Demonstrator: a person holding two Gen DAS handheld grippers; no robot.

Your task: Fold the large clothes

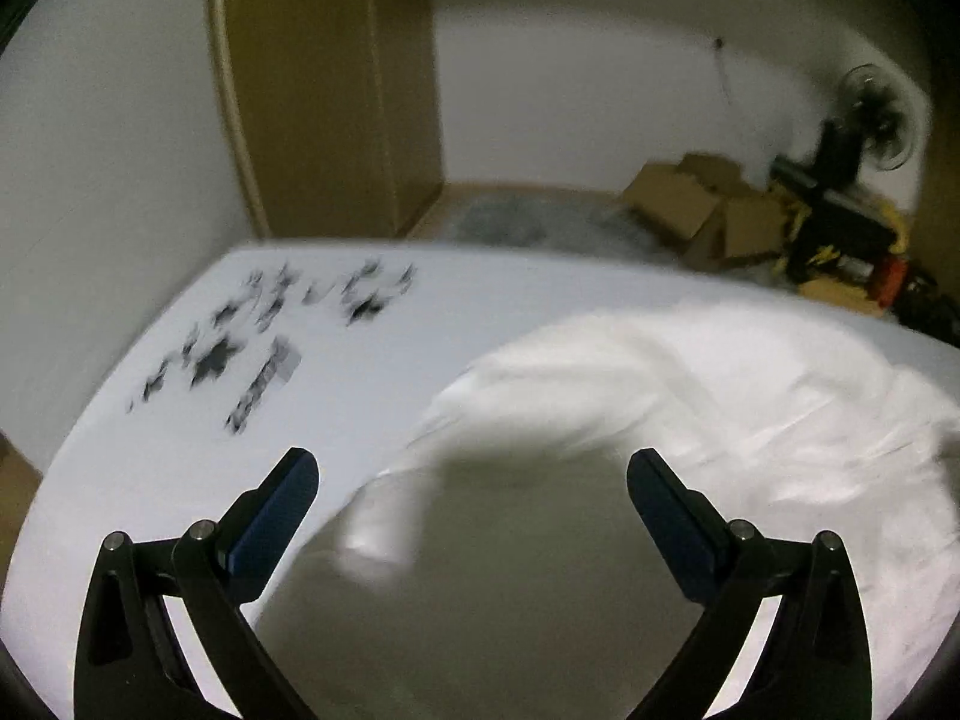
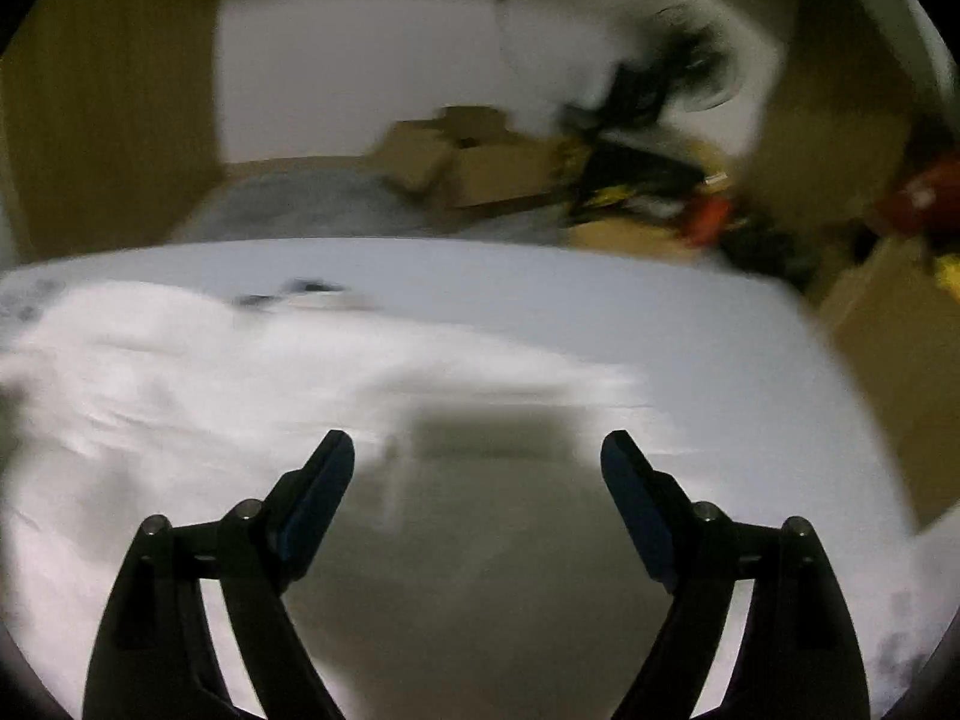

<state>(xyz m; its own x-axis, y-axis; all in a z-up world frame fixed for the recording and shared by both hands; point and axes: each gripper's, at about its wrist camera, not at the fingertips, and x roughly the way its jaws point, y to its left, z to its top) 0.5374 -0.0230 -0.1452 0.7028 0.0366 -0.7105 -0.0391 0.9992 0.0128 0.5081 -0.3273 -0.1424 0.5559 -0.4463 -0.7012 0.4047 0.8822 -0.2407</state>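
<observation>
A large white garment (image 1: pixel 690 384) lies rumpled on a pale bed sheet (image 1: pixel 372 348). In the left wrist view it fills the right half and runs under my left gripper (image 1: pixel 474 468), which hangs open above its left edge with nothing between the fingers. In the right wrist view the same white garment (image 2: pixel 180 372) spreads across the left and middle. My right gripper (image 2: pixel 480 450) stands open over its right edge, fingers empty. Both views are blurred by motion, and a dark shadow sits between each pair of fingers.
The sheet carries a black leaf print (image 1: pixel 240 336) at the left. A tall wooden wardrobe (image 1: pixel 336 90) stands behind the bed. Cardboard boxes (image 1: pixel 696 204), a fan (image 1: pixel 876 114) and dark clutter sit on the floor at the back right. More cardboard boxes (image 2: pixel 894 324) stand beside the bed's right edge.
</observation>
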